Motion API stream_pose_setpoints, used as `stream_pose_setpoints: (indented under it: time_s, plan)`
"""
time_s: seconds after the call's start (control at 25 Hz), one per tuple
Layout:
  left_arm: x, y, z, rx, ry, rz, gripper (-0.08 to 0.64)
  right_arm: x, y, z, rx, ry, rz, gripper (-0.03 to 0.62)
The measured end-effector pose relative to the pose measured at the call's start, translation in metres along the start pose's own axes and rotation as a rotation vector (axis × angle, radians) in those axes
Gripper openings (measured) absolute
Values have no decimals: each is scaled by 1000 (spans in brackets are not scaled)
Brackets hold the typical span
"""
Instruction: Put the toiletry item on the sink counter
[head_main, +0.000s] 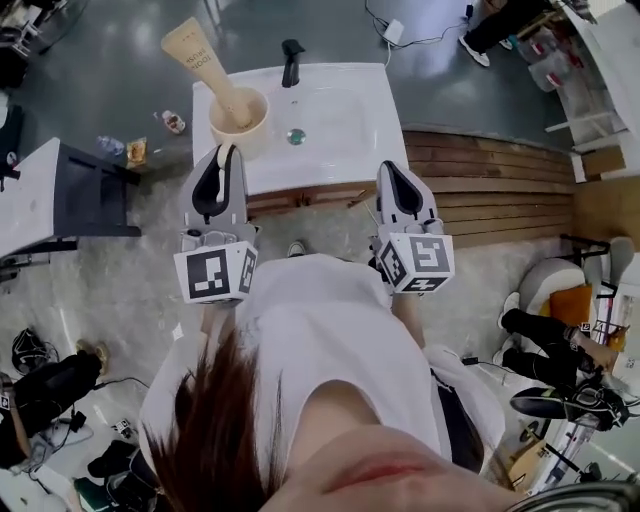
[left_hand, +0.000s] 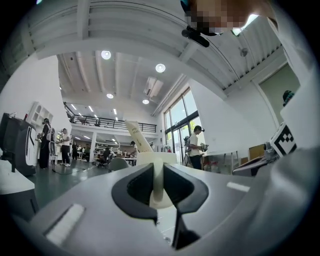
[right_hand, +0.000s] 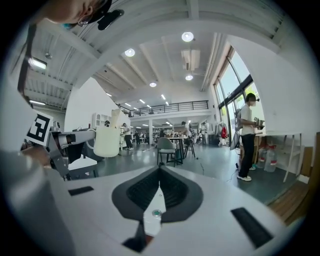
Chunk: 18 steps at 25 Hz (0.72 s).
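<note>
Toiletry cup (head_main: 238, 120), cream-coloured with a tan tube (head_main: 200, 62) leaning out of it, is carried by its handle (left_hand: 157, 175) in the left gripper (head_main: 226, 150). The jaws are narrowed onto that thin strip, a grip that keeps the cup upright and the tube inside. It sits over the left corner of the white sink counter (head_main: 365, 100), and the right gripper view shows it in the air rather than set down. So the placing looks not yet done, though the head view alone cannot settle whether the base touches. The right gripper (head_main: 390, 165) is closed on nothing and held level beside its partner, near the counter's front edge – apparently just kept clear.

The counter has a shallow basin with a drain (head_main: 296, 136) and a black faucet (head_main: 291, 62) at the back. Bare room remains on either side. Around it are a grey workshop floor (head_main: 150, 290) with small litter (head_main: 136, 150), a strip of wooden boards (head_main: 490, 180), and a high, bright hall with people standing well off.
</note>
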<state>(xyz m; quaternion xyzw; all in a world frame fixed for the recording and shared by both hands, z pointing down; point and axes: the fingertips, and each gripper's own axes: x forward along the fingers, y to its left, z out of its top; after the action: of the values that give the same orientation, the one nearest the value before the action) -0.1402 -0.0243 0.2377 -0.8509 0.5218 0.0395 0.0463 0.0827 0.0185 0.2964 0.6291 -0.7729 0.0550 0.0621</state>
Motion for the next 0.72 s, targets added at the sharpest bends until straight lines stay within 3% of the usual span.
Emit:
stream_pose_setpoints:
  time_s: [0.36,0.72]
  plan:
    - [-30,41,-14,4,37,106,48,24,17,-3,-20,18,43,5]
    - [-30,39,-20,-14,35,116,48,29,23,-9,-22,34,73,5]
